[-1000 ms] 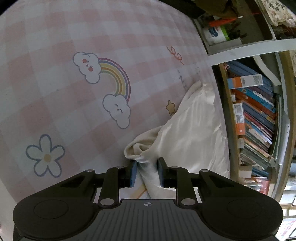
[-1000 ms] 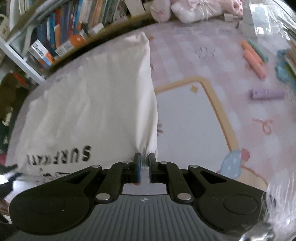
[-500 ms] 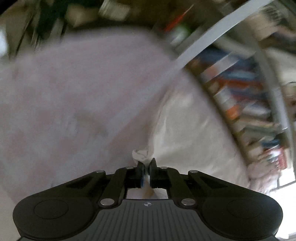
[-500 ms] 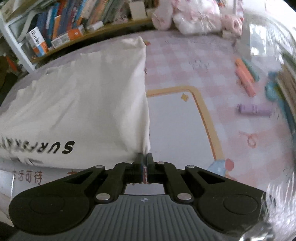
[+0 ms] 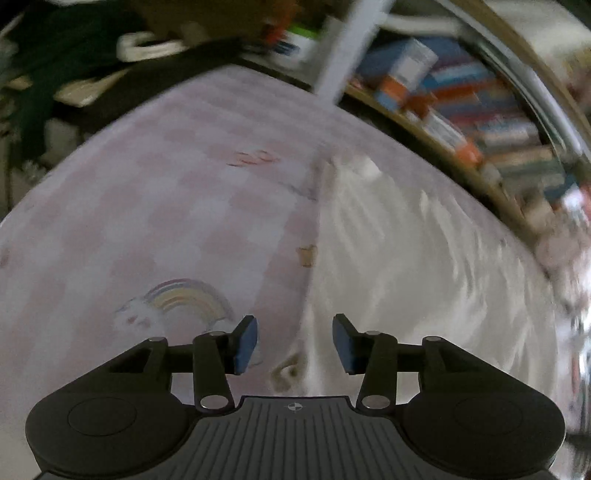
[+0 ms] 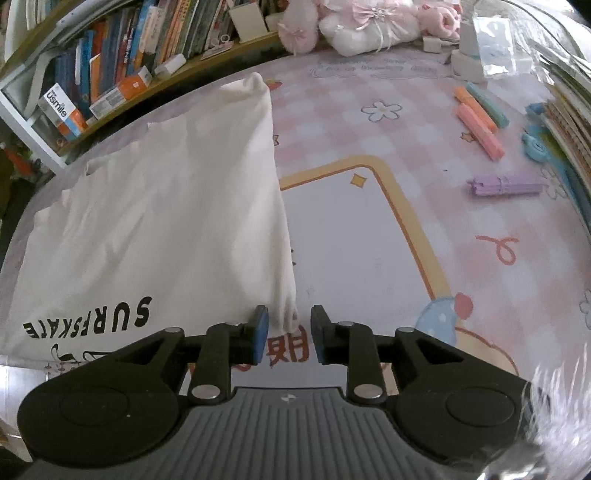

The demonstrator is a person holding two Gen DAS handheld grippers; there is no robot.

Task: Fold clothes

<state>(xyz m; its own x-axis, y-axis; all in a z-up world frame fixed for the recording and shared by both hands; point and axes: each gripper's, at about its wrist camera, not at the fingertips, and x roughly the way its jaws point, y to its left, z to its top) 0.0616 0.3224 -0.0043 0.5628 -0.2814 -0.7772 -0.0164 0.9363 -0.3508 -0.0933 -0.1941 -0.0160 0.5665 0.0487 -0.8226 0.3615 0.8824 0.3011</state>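
**Both grippers open over folded cream shirt**

A cream cotton T-shirt point(image 6: 159, 221) w/ black "SURFSKATE" lettering lies folded flat on a pink checked cartoon-print desk mat point(image 6: 388, 122), beside a bookshelf full of colourful books point(image 6: 122, 59). Right gripper point(image 6: 286, 334): fingers parted, holding nothing; shirt's near corner sits between them, not pinched. Left gripper point(image 5: 293, 343): fingers wide apart, empty, above the shirt's point(image 5: 406, 277) edge next to a rainbow print point(image 5: 184, 299); this view is blurred. Pastel marker pens point(image 6: 480, 118) and pink plush toys point(image 6: 369, 22) lie further back on the right.
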